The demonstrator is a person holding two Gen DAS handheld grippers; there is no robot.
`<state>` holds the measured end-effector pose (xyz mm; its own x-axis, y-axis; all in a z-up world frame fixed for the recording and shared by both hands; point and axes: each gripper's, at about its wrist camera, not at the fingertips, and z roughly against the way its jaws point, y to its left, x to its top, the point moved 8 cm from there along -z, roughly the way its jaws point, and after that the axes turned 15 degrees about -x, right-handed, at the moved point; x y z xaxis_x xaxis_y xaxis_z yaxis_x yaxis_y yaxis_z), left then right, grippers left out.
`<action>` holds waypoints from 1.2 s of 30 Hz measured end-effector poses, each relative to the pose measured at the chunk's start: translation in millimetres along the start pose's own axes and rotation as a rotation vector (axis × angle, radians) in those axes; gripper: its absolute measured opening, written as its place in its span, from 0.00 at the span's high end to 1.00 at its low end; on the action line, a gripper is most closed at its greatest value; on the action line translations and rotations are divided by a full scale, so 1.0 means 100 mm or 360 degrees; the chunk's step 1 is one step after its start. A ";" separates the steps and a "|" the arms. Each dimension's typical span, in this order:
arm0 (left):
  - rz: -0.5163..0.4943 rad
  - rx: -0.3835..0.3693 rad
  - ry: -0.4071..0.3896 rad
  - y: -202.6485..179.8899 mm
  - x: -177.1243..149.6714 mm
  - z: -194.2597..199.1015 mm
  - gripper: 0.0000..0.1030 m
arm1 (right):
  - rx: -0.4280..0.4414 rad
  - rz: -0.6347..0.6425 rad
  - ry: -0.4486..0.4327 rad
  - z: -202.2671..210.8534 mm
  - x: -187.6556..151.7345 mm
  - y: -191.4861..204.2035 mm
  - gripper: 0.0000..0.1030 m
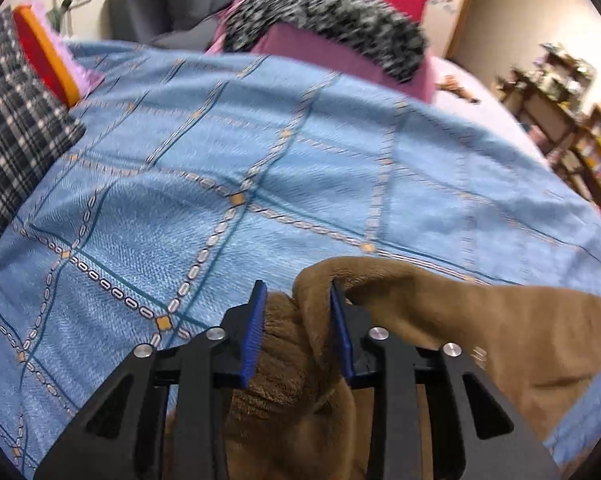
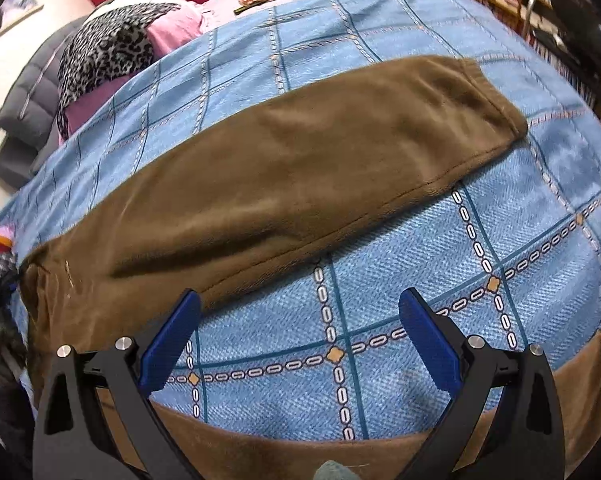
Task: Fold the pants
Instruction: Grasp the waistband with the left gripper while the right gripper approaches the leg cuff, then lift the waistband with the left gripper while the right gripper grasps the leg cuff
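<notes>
My left gripper point(image 1: 298, 300) pinches a bunched fold of the soft brown fleece pants point(image 2: 284, 168) at lower centre. My right gripper point(image 2: 300, 312) gapes empty; one leg runs lower left to upper right across the blue checked bedspread point(image 2: 520, 240), just beyond its fingertips.

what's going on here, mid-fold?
A person with two handheld claws is folding brown fleece pants on a blue patterned bedspread. The left claw has a bunched piece of the brown fabric between its blue pads. The right claw is open over bare bedspread, gripping nothing. One pant leg lies stretched flat; no fold is visible yet.
</notes>
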<state>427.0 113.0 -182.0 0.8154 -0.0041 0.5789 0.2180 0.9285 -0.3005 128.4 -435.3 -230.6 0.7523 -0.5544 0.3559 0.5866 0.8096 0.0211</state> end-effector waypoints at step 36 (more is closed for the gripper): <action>0.0175 -0.0099 -0.0096 0.27 -0.02 0.00 0.09 | 0.0047 -0.0211 0.0106 -0.33 0.48 -0.28 0.03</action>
<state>430.9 138.3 -191.1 0.8030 0.1206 0.5837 0.1632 0.8974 -0.4099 158.4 -491.0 -245.4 0.6876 -0.6678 0.2851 0.6740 0.7331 0.0917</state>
